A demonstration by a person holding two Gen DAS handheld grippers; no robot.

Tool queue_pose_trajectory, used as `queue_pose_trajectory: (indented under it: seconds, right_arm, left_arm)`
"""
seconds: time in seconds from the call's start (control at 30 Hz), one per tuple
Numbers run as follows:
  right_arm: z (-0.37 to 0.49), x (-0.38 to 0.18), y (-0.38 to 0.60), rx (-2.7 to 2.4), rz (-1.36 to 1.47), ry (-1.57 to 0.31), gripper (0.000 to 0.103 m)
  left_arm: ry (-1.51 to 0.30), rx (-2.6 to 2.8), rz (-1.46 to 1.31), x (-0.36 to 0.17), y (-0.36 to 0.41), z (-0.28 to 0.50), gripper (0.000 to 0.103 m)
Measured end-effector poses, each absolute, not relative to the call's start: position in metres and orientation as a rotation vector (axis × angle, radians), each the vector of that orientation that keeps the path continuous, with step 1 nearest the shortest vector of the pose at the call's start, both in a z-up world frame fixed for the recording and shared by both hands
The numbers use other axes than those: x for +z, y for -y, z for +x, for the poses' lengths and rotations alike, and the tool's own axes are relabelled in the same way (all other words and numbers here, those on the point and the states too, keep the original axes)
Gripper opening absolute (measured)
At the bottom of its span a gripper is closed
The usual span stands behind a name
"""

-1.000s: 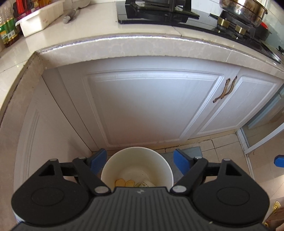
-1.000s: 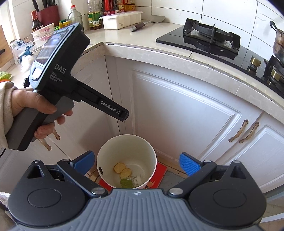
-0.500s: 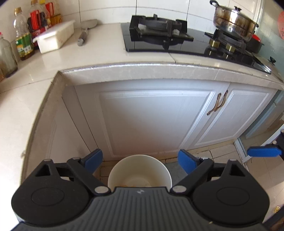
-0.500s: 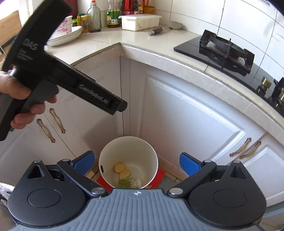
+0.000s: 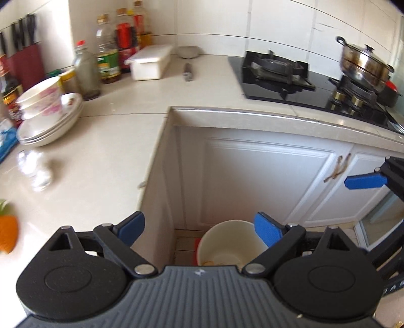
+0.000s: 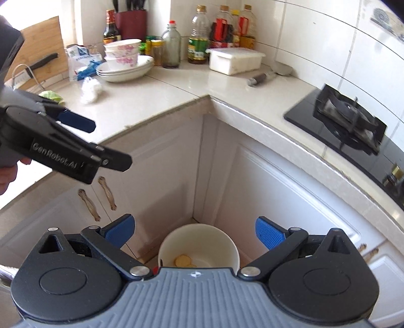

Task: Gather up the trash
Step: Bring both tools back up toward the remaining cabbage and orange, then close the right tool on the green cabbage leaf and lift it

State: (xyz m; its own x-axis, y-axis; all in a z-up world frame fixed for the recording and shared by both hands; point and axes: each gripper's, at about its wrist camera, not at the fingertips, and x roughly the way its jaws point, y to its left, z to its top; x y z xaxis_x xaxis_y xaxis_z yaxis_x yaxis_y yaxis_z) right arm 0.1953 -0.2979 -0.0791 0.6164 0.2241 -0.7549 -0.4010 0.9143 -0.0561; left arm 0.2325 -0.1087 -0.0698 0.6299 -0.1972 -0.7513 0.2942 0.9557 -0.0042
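A white bin stands on the floor in the cabinet corner, with yellow slices and other scraps inside. My right gripper hangs open and empty high above it. My left gripper is also open and empty; it straddles the counter edge, and the bin shows low between its fingers. On the counter lie a crumpled white wad and a green leafy scrap. In the left wrist view a blurred pale lump and an orange piece sit at the counter's left.
Stacked bowls and plates, bottles, a white lidded box and a knife block crowd the counter's back. A black gas hob carries a steel pot. White cabinet doors flank the bin.
Both views have risen and swung left from the cabinet front to the countertop. The bin has sunk low in both views. The left gripper's jaws stand a little wider.
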Motion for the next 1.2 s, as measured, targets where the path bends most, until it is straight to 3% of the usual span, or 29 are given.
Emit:
queue_pose_trajectory:
  seconds: [0.67,1.2]
  right_arm:
    - [0.278,-0.065,0.124,0.870,-0.324,-0.759,0.103]
    - [0.349,-0.068,-0.047,1.151,-0.396,-0.742,0.103]
  left_arm:
    - [-0.827,0.185,-0.017,-0.056,-0.048,0.179,0.094]
    - [-0.829,0.369,-0.124,-0.063,-0.115,0.162,0.094]
